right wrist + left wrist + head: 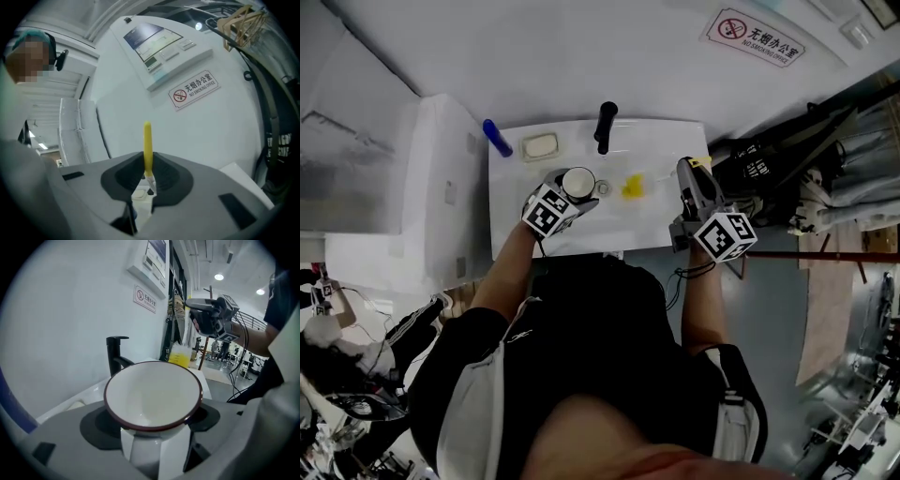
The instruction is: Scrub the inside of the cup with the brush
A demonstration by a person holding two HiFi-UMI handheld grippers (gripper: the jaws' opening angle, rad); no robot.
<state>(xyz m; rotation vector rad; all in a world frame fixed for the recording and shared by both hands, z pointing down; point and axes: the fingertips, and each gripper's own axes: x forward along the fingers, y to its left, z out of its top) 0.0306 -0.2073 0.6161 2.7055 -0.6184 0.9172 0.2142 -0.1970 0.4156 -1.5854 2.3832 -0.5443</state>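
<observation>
Clamping the white cup [577, 181] in the left tool [565, 199] over the desk [661, 223], the person holds the yellow brush [147, 143] pinched in the right tool [146, 182] well apart, likely about to bring it inside.

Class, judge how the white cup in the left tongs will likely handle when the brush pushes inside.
The cup looks glazed and rigid, so probably hard yet chippable. Its glossy wall may slip in the left tongs. The wide flared mouth suggests the brush could tilt it.
</observation>
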